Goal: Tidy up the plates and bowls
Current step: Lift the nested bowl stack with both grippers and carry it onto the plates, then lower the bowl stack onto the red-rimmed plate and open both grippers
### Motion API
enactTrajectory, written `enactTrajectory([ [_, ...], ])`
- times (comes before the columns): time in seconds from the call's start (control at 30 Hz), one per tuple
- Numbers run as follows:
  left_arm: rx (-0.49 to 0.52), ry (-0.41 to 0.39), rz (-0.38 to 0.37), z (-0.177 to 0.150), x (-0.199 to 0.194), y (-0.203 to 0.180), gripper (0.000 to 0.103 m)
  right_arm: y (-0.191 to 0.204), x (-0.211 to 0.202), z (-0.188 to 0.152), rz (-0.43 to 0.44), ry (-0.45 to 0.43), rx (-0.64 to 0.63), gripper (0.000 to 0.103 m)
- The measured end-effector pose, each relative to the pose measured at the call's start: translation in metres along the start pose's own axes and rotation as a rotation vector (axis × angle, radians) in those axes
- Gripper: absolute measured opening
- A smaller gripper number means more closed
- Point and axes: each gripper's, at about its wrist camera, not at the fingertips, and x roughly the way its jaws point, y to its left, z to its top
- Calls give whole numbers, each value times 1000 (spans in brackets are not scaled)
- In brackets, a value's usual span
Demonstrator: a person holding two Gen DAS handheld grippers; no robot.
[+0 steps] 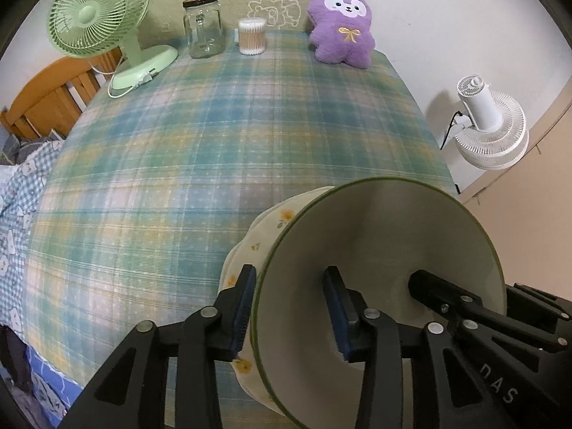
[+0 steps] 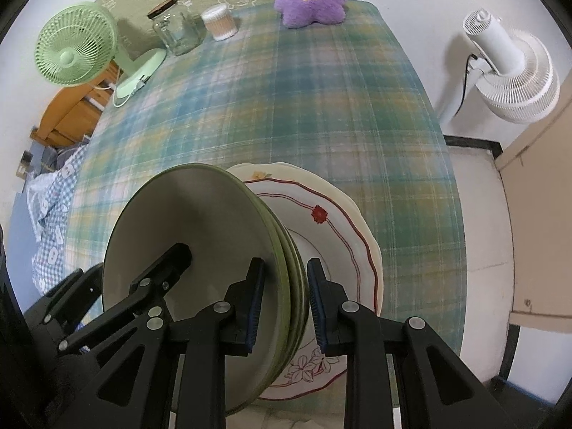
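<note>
While both grippers meet at the near end of the plaid tablecloth [image 1: 214, 136], the left gripper [image 1: 291, 316] has its jaws apart, straddling the near rim of a tilted green-rimmed bowl [image 1: 386, 250]. The right gripper [image 2: 284, 304] straddles the same stacked green rims from the other side, pads [image 2: 254, 305] close to them, though contact is unclear. Beneath the bowl lie a red-lined plate [image 2: 332, 221] and a yellow-flowered plate [image 1: 264, 228]. Beyond the bowl, at the tablecloth's far edge, stand a green fan [image 1: 96, 10], a glass jar [image 1: 203, 26] and a purple plush [image 1: 341, 25].
</note>
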Motion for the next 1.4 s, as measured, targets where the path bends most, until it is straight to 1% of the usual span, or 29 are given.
enactTrajectory([
  [0.03,-2,-1,5,0,0,1,46,-1,0,0,-1,-1,-1,32],
  [0.07,-10,-1,16,0,0,3,52,-2,0,-1,-6,-2,1,37],
  [0.1,-15,0,23,0,0,4,55,-4,-1,-1,-16,-4,7,44],
  [0.13,-21,4,36,-1,0,7,61,-5,-1,-2,-30,-7,11,47],
  [0.2,-22,-2,44,-3,-2,10,63,-7,-3,-4,-55,-20,16,60],
  [0.27,-16,-14,64,-4,-5,9,64,-8,-6,-6,-56,-32,16,63],
  [0.4,0,-33,84,-3,-12,7,67,-9,-14,-7,-67,-60,22,64],
  [0.6,8,-80,103,-2,-32,13,75,-4,-33,-7,-71,-121,37,67],
  [0.7,-17,-89,101,-1,-41,22,79,4,-44,-7,-93,-159,43,67],
  [0.8,-21,-130,99,-2,-54,33,83,18,-55,-8,-132,-201,34,67],
  [0.9,-17,-162,81,-3,-65,47,85,33,-64,-10,-149,-244,40,67],
  [1.0,-7,-186,61,-5,-75,65,87,50,-69,-13,-163,-267,56,67],
  [1.1,11,-211,42,-6,-85,85,90,71,-74,-19,-187,-295,65,67],
  [1.17,22,-223,36,-5,-91,100,92,85,-77,-22,-187,-314,79,68],
  [1.3,45,-247,27,-7,-102,133,94,117,-85,-33,-207,-371,117,78],
  [1.4,68,-262,10,-8,-109,162,95,145,-87,-39,-219,-398,122,81],
])
